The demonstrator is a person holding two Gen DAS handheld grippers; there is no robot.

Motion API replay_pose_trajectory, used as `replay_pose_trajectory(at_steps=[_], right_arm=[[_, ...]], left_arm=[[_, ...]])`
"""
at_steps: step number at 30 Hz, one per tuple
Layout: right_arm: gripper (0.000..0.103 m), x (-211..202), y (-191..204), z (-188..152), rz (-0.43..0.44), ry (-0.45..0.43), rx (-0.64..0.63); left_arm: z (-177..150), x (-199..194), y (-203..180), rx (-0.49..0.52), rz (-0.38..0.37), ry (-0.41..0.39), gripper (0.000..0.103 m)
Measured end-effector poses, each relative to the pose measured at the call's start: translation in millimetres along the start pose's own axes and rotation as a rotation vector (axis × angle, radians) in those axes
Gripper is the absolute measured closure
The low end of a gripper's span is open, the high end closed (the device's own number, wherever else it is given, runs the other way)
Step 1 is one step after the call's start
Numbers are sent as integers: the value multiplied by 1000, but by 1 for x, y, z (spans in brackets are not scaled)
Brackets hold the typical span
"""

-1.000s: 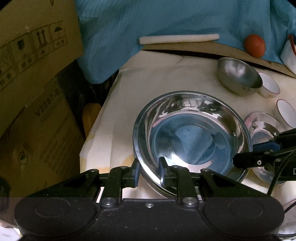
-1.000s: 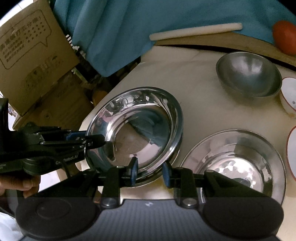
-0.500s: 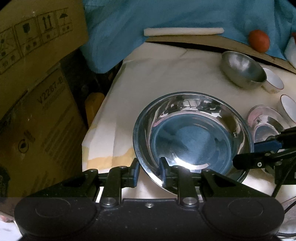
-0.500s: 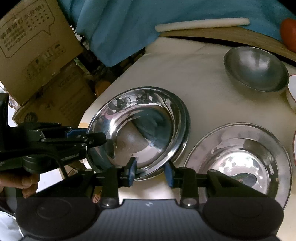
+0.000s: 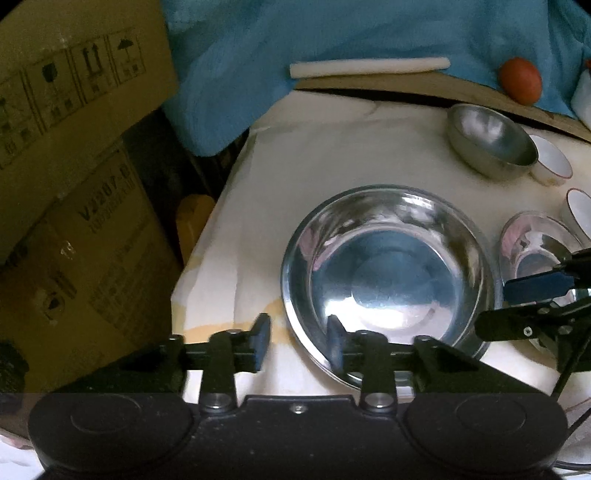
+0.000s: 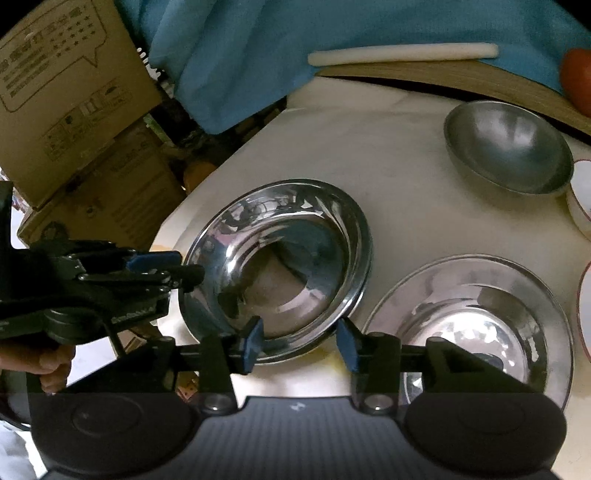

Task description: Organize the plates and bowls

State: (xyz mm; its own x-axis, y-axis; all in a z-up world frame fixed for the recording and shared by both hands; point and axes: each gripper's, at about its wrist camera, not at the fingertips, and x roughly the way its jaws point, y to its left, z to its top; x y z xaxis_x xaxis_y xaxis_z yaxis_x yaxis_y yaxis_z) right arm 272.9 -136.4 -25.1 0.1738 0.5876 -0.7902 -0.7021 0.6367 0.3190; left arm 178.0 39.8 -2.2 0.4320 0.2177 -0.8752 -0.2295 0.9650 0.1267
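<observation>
Grippers: left gripper (image 5: pixel 298 341) and right gripper (image 6: pixel 299 345) both stand released over the near rim of the big steel bowl (image 5: pixel 388 273); their jaws have just been opening, the rim runs between each pair of pads, and no pad presses on it.
Hidden near edge: black gripper bodies cover the bowl's closest rim and the table edge below it, so whether one bowl or a nested pair sits there is hard to make out; a second rim seems to show at its right side.
Hand: only fingers (image 6: pixel 44 363) behind the left gripper's handle show, cut off at the frame's edge.
Big steel bowl: sits on the pale table (image 5: pixel 332 155) near its left corner, holding nothing but reflections.
Steel plate (image 6: pixel 476 321): just right of the bowl, apart from it, partly covered by the right gripper's body.
Small steel bowl (image 6: pixel 509 147): farther back on the right, empty, tilted.
White cups (image 5: pixel 550 157): red-rimmed, beside the small bowl, cut by the frame.
Far edge: white rod (image 5: pixel 369 67) on blue cloth (image 5: pixel 332 33); red round thing (image 5: pixel 520 80), too blurred to name.
Left side: cardboard boxes (image 5: pixel 74 110), dim.
</observation>
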Motion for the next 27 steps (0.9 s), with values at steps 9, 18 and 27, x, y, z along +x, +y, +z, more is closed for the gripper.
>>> replay_pose_trajectory(at_steps=[9, 18, 27], right_arm=[[22, -16, -7, -1, -15, -59, 14], [0, -52, -31, -14, -100, -161, 124], [0, -91, -65, -50, -230, -220, 293]], left_arm=[[18, -13, -10, 60, 10, -94, 20], [44, -13, -44, 214, -48, -162, 3], [59, -10, -91, 399, -159, -197, 1]])
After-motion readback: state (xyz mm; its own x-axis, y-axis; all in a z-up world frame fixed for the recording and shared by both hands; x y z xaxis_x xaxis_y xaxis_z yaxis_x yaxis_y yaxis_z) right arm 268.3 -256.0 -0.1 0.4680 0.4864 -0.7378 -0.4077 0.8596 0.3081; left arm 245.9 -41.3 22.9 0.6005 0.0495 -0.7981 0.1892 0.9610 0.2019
